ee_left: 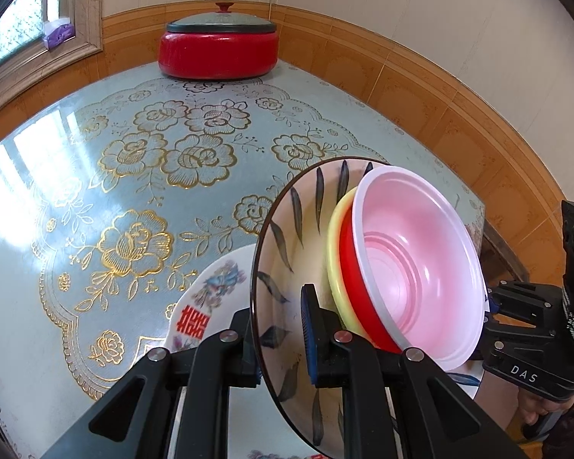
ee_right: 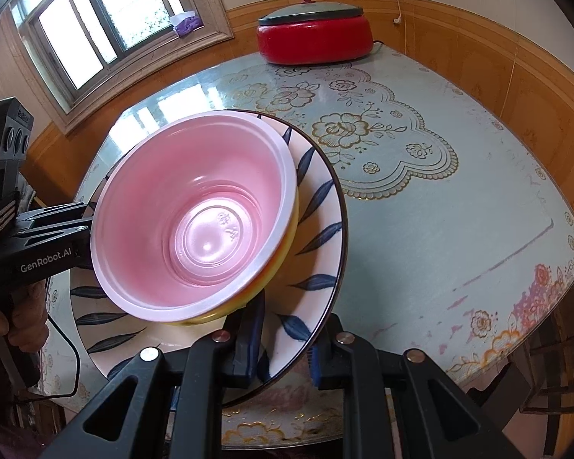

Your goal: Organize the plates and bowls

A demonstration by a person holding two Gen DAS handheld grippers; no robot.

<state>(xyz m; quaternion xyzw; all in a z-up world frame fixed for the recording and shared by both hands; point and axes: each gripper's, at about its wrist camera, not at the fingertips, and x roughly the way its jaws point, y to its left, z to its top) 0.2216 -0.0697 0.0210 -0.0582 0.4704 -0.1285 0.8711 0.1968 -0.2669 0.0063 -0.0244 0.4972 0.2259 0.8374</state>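
Over the floral table (ee_left: pixel 134 176) we pinch opposite rims of the leaf plate (ee_left: pixel 283 237) with left gripper (ee_left: pixel 279 338) and right gripper (ee_right: pixel 283 348), keeping stacked bowls (ee_right: pixel 195 214) level.

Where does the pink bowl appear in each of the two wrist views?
Left wrist: pink bowl right of centre, tilted, on the leaf plate.
Right wrist: pink bowl left of centre, seen from above.
Shared landmark: the red cooker at the table's far end.
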